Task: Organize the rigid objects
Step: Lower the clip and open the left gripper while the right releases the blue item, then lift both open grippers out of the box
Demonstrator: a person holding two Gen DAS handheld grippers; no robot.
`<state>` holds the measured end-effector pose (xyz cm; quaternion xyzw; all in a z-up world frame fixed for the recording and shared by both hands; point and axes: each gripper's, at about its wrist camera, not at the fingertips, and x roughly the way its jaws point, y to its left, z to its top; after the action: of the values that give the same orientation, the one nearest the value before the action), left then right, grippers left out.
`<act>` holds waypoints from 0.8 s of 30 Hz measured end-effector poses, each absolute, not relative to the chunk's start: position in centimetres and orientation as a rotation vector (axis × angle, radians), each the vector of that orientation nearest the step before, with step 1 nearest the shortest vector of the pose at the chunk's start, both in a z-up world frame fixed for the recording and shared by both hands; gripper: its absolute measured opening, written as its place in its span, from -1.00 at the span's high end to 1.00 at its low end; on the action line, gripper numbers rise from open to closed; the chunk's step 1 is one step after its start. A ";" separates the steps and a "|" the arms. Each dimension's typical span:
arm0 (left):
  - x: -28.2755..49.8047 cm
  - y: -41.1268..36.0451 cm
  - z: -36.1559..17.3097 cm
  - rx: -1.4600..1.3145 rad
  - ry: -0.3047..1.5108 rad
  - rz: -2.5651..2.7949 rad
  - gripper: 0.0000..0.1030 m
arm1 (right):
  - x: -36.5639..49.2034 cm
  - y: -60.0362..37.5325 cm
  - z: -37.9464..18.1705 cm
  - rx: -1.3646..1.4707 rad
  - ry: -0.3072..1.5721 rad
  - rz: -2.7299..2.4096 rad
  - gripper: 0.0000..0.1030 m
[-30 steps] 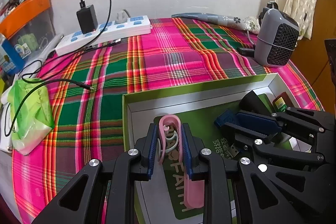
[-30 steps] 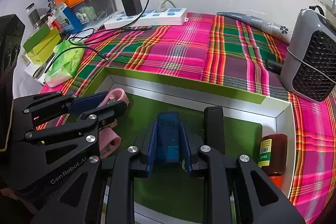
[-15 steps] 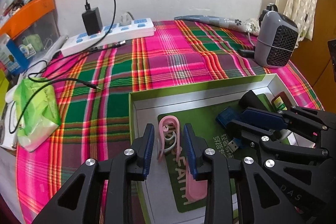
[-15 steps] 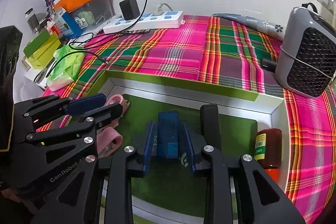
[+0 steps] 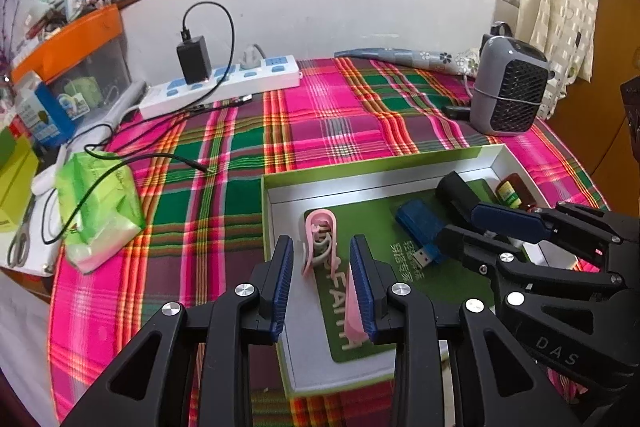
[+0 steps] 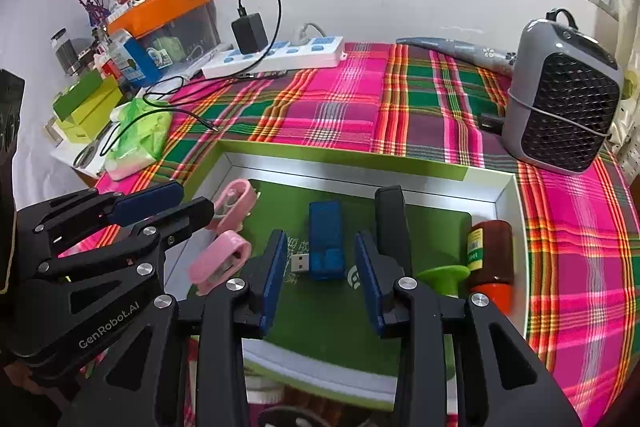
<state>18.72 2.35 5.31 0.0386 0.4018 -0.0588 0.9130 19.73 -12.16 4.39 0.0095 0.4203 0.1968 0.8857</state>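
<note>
A green-rimmed box (image 5: 360, 174) (image 6: 352, 163) lies on the plaid cloth. Inside lie a pink clip (image 5: 320, 239) (image 6: 234, 203), a blue USB stick (image 5: 418, 225) (image 6: 326, 239), a black block (image 5: 456, 193) (image 6: 392, 219) and a brown bottle (image 6: 492, 251) (image 5: 516, 189). A second pink piece (image 6: 220, 259) lies near the box's left side. My left gripper (image 5: 322, 287) is open, just above the pink clip. My right gripper (image 6: 320, 279) is open over the USB stick, not touching it.
A grey heater (image 5: 508, 87) (image 6: 560, 107) stands at the right. A white power strip (image 5: 224, 83) with a black charger and cable lies at the back. A green tissue pack (image 5: 98, 203) lies at the left. Boxes and bottles crowd the far left shelf (image 6: 100, 83).
Both grippers opened and let go: the left released the pink clip, the right released the blue USB stick. Both pulled back and up from the box.
</note>
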 end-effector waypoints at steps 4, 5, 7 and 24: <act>17.3 2.2 5.9 0.074 0.811 -0.123 0.44 | 18.5 -12.5 5.1 0.030 0.855 0.406 0.28; 17.0 2.2 6.0 0.075 0.808 -0.124 0.44 | 18.2 -12.7 5.3 0.031 0.850 0.402 0.28; 16.1 2.1 6.3 0.071 0.800 -0.122 0.44 | 17.5 -12.9 5.6 0.033 0.842 0.398 0.28; 9.8 3.3 5.9 -0.034 0.796 -0.162 0.44 | 11.1 -17.4 5.6 0.097 0.811 0.316 0.12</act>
<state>9.83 3.32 5.86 -0.0164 0.3872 -0.0789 0.9185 11.13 -17.37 5.56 0.0468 0.3927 0.1528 0.9057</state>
